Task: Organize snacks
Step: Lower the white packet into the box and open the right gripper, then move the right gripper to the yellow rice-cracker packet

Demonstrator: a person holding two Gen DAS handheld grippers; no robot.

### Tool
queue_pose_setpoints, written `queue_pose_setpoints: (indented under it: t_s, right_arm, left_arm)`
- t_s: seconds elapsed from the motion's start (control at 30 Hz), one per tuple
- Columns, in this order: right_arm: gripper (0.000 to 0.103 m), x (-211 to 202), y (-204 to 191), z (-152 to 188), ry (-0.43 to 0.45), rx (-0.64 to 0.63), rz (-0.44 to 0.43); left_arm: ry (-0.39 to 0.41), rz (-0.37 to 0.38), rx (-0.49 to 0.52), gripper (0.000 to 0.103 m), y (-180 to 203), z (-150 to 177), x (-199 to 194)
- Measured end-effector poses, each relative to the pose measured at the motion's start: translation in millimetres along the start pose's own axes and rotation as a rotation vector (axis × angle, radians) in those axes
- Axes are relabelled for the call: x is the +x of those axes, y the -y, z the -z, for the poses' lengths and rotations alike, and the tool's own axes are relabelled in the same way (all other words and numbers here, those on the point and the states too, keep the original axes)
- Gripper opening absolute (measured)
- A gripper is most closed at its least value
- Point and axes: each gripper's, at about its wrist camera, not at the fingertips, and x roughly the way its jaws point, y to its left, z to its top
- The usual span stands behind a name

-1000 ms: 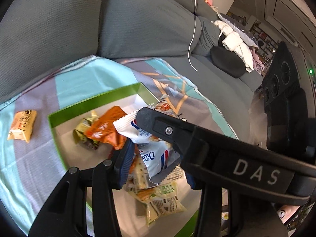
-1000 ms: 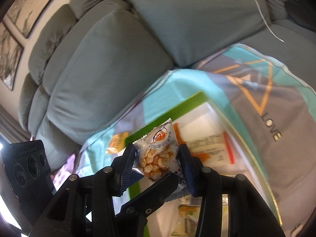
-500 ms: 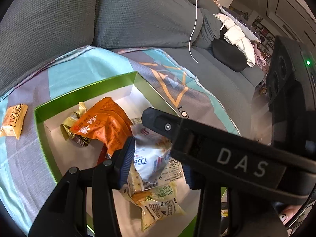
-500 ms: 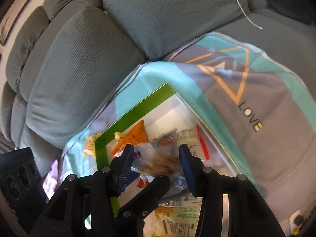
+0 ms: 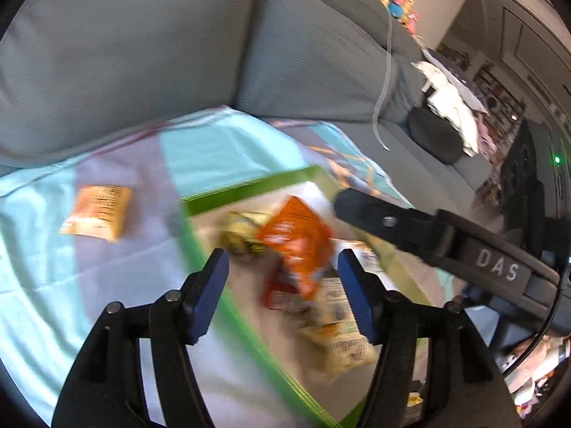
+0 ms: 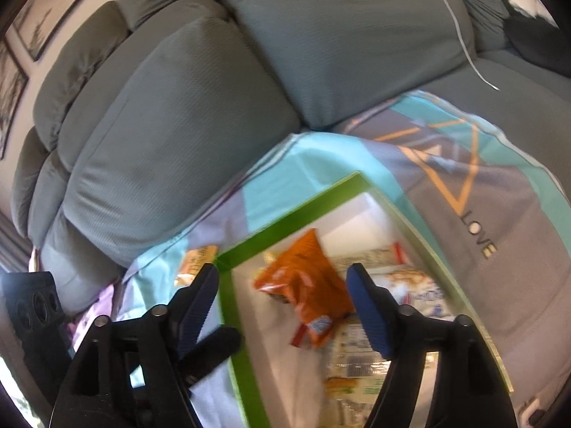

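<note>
On sofa blanket (image 6: 506, 192), green-rimmed box (image 6: 285, 221) holds snack packets (image 6: 310, 285) (blurred); both tongs opening, empty.

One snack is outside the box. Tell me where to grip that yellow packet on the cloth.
Probably pinch the yellow packet across its short width from above, since it lies flat on the cloth left of the green box, with clear cloth around it.

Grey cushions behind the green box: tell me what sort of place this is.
Probably a home living room: a grey fabric sofa, framed pictures on the wall, and a patterned teal and grey blanket spread over the seat.
</note>
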Motion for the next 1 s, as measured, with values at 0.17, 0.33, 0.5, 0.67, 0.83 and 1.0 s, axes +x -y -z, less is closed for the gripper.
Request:
queue_pose_setpoints:
  t_s: [0.17,0.33,0.5,0.67,0.83,1.0]
  right_arm:
    - [0.078,13.4,-34.1,4.7,-0.011,-0.027,0.001]
    - [0.084,39.0,-79.1,6.6,-0.070,-0.094,-0.022]
    - [0.085,91.3,-129.6,1.4,-0.190,-0.145,-0.054]
    - [0.085,161.6,-169.0,-7.9,-0.296,-0.188,0.004]
    - [0.085,218.9,-175.9,-12.4,-0.382,-0.167,0.069]
    - [0.085,246.7,-157.5,-14.3,-0.403,-0.076,0.124]
  left_arm:
    - [0.020,-0.067,-0.029,0.079,-44.0,1.5,-21.9]
    - [0.041,-0.204,-0.074,0.084,-101.5,-4.3,-31.2]
    - [0.032,-0.221,-0.202,0.084,-166.6,-8.9,-20.9]
    - [0.012,-0.243,-0.249,0.084,-202.3,-16.0,-2.8]
    - [-0.002,-0.214,-0.318,0.084,-233.7,-19.7,19.4]
    - [-0.047,-0.166,-0.296,0.084,-240.7,-20.7,47.3]
